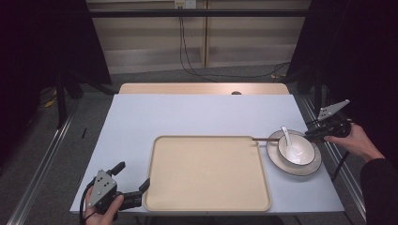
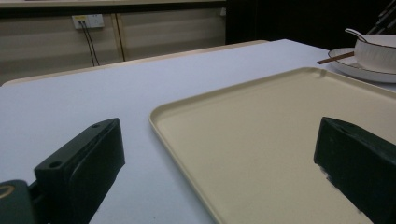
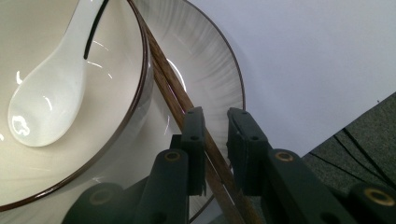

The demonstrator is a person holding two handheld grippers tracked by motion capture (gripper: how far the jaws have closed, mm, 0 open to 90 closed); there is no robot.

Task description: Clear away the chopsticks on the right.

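Observation:
A white bowl (image 1: pixel 302 152) with a white spoon (image 1: pixel 287 136) in it stands on a dark-rimmed plate (image 1: pixel 281 164) at the table's right side. Brown chopsticks (image 1: pixel 265 139) lie across the plate's far rim, their tips over the corner of the beige tray (image 1: pixel 206 173). My right gripper (image 1: pixel 312 133) comes in from the right. In the right gripper view its jaws (image 3: pixel 215 116) are pinched on the chopsticks (image 3: pixel 173 84) beside the bowl (image 3: pixel 116 56) and spoon (image 3: pixel 46 98). My left gripper (image 1: pixel 134 173) rests open at the tray's near left corner, its jaws (image 2: pixel 219 135) on either side of the tray's rim (image 2: pixel 161 116).
The pale blue table (image 1: pixel 197 112) ends just right of the plate, with grey floor beyond. A wooden strip (image 1: pixel 202 88) runs along the far edge. Dark frame posts stand at both sides, and cables hang from a wall socket (image 2: pixel 88 21) behind.

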